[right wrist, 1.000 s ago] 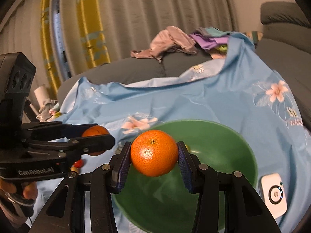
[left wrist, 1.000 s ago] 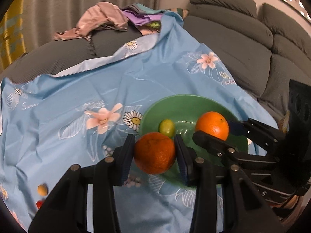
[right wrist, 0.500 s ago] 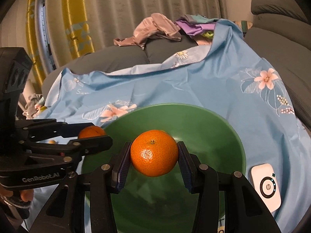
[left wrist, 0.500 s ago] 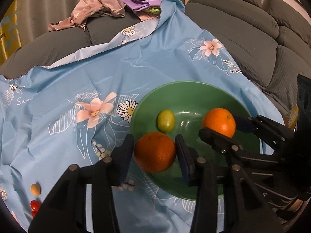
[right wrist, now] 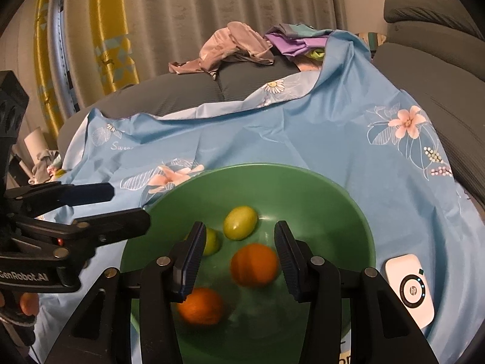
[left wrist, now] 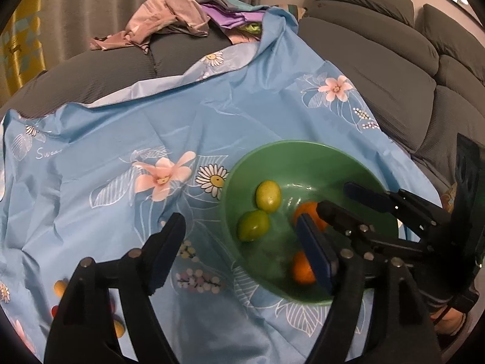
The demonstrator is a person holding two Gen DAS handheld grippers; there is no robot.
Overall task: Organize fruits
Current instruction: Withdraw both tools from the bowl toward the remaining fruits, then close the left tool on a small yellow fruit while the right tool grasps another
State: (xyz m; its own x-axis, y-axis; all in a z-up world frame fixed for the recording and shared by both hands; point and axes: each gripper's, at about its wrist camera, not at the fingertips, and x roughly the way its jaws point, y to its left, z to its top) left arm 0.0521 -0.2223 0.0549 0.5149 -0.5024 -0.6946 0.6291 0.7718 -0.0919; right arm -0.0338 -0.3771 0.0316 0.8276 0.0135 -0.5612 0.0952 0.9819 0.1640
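Observation:
A green bowl [left wrist: 303, 154] [right wrist: 342, 209] sits on the blue flowered cloth [left wrist: 151, 121]. Two oranges [right wrist: 254, 268] [right wrist: 200, 305] lie in it, blurred, beside two green-yellow fruits [right wrist: 240, 222] [left wrist: 253, 225]. The oranges also show in the left wrist view [left wrist: 301, 268] [left wrist: 306, 212]. My left gripper [left wrist: 239, 251] is open and empty over the bowl's near left rim. My right gripper [right wrist: 238, 256] is open and empty just above the bowl, with one orange below its jaws. Each gripper shows in the other's view [left wrist: 348, 200] [right wrist: 121, 203].
Small yellow and red fruits [left wrist: 60, 286] lie on the cloth at the lower left. A white HP device [right wrist: 409, 288] lies right of the bowl. A grey sofa [left wrist: 379, 60] with a pile of clothes [left wrist: 169, 18] is behind. Curtains hang at the back.
Both grippers have opened and let go of their oranges. The two oranges now lie in the bowl. A second green fruit has come into sight.

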